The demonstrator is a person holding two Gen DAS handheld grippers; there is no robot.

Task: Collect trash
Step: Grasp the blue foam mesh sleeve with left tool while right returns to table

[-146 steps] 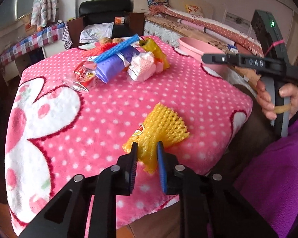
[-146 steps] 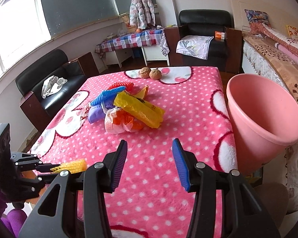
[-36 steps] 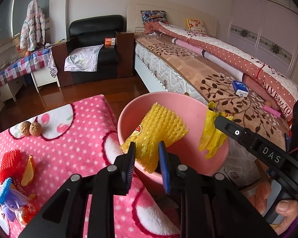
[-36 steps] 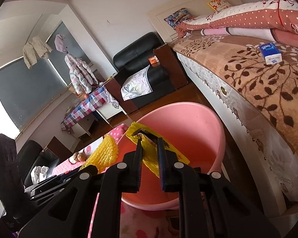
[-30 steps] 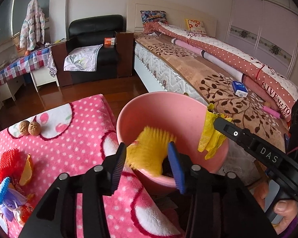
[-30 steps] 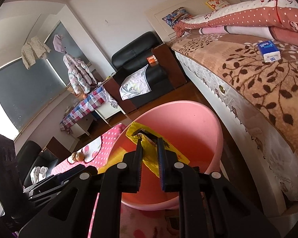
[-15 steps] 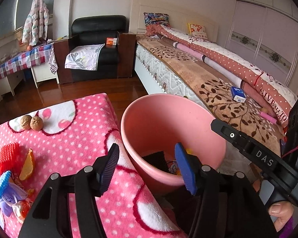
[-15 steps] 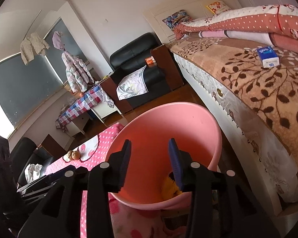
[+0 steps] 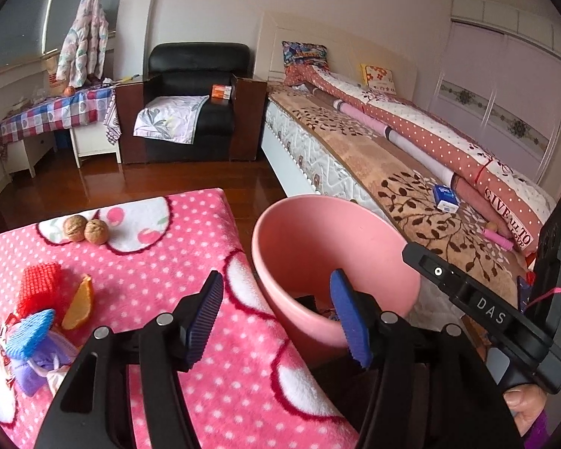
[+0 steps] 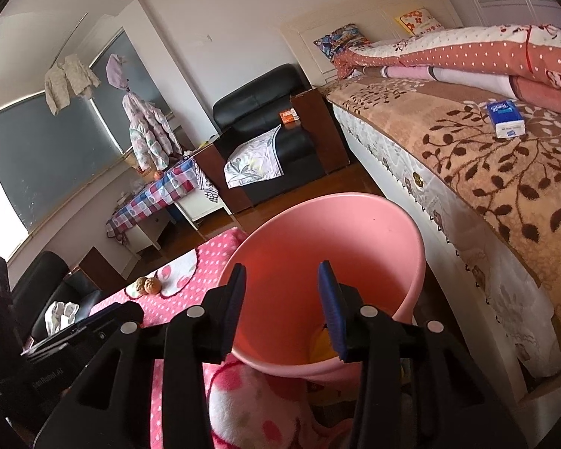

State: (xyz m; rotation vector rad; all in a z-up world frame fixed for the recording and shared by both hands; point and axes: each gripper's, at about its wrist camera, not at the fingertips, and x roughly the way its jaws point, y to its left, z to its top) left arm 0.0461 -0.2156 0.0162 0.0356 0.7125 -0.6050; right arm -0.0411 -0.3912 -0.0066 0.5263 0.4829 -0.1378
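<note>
A pink bin (image 9: pixel 318 239) stands on the floor beside the table's right edge; it also shows in the right wrist view (image 10: pixel 318 239). A bit of yellow trash (image 10: pixel 323 348) lies at its bottom. My left gripper (image 9: pixel 276 318) is open and empty above the table edge, next to the bin's near rim. My right gripper (image 10: pixel 282 307) is open and empty over the bin's mouth. Trash remains on the pink dotted table cover (image 9: pixel 161 273): a red foam net (image 9: pixel 37 288), an orange peel (image 9: pixel 79 301), a blue foam net (image 9: pixel 31 333) and a purple wrapper (image 9: pixel 37 370).
Two walnuts (image 9: pixel 86 229) lie near the table's far edge. A bed (image 9: pixel 411 149) runs along the right, close behind the bin. A black armchair (image 9: pixel 194 101) and a checked side table (image 9: pixel 52 112) stand across the wooden floor.
Both grippers opened over the bin: the left let go of the yellow foam net, the right of the yellow wrapper, and both fell in. Both grippers have since opened wider and lifted slightly.
</note>
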